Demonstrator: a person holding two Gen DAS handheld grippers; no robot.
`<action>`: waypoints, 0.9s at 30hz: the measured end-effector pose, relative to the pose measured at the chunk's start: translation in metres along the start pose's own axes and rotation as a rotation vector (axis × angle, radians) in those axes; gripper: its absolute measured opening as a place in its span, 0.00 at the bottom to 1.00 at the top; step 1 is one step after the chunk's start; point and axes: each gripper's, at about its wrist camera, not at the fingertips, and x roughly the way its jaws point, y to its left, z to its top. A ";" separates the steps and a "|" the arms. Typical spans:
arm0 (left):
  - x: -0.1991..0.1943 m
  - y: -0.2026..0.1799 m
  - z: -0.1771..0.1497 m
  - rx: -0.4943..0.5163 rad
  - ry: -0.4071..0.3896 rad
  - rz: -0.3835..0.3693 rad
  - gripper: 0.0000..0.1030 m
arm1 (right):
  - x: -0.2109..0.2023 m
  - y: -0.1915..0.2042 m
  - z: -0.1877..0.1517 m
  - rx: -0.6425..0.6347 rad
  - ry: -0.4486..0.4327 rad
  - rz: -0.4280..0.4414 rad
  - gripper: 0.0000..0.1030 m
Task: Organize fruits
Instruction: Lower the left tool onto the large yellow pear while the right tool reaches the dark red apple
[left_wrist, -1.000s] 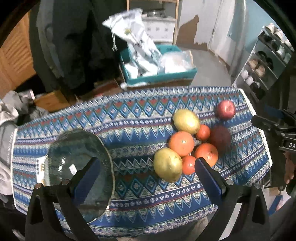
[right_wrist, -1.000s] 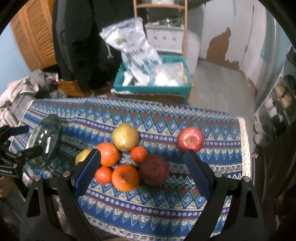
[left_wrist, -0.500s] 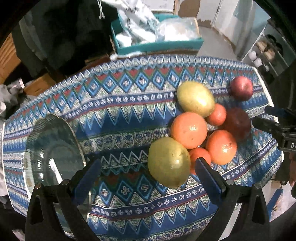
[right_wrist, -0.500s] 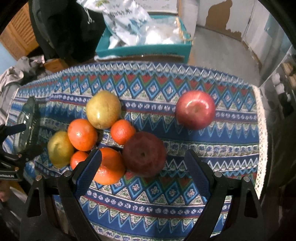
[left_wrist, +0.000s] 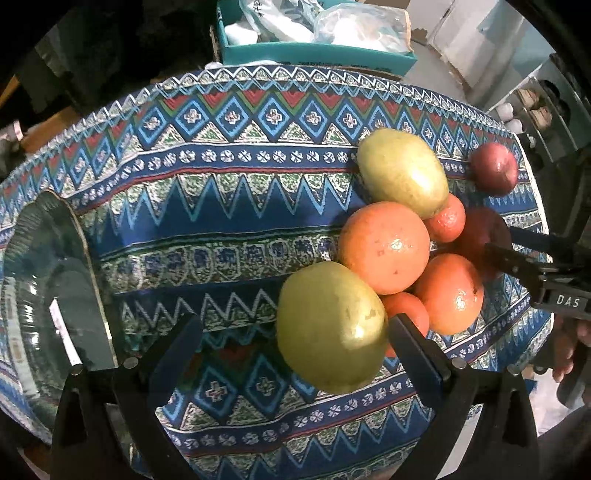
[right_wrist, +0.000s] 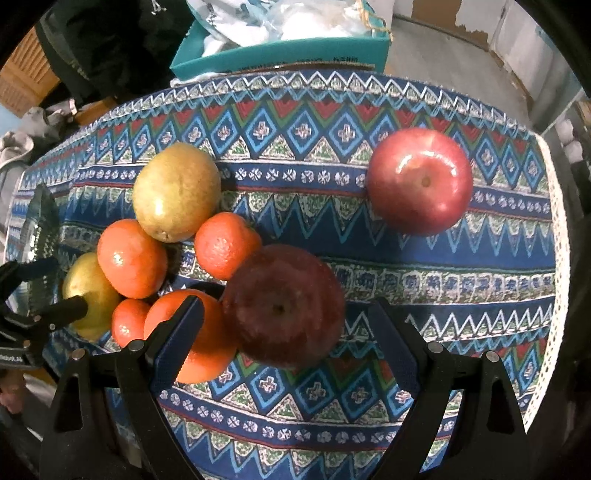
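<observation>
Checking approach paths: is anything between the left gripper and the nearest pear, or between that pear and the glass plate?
Nothing visible. The left gripper is open, with the pear just ahead between its fingers. Only bare tablecloth lies between the pear and the glass plate.

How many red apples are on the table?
2: a bright red apple alone near the far right, and a darker apple beside the oranges, between the right gripper's open fingers.

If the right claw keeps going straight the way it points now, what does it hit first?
Most likely the dark red apple, which sits between the open right claw fingers. The left finger may brush the big orange beside it; depth is unclear.
</observation>
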 end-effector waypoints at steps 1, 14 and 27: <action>0.002 -0.001 0.000 -0.003 0.005 -0.005 0.99 | 0.002 -0.001 0.000 0.004 0.003 0.003 0.87; 0.030 -0.009 0.005 -0.024 0.047 -0.143 0.69 | 0.037 -0.027 0.004 0.112 0.068 0.063 0.78; 0.018 -0.008 -0.006 -0.007 0.008 -0.144 0.66 | 0.021 -0.012 -0.010 0.026 0.007 0.013 0.72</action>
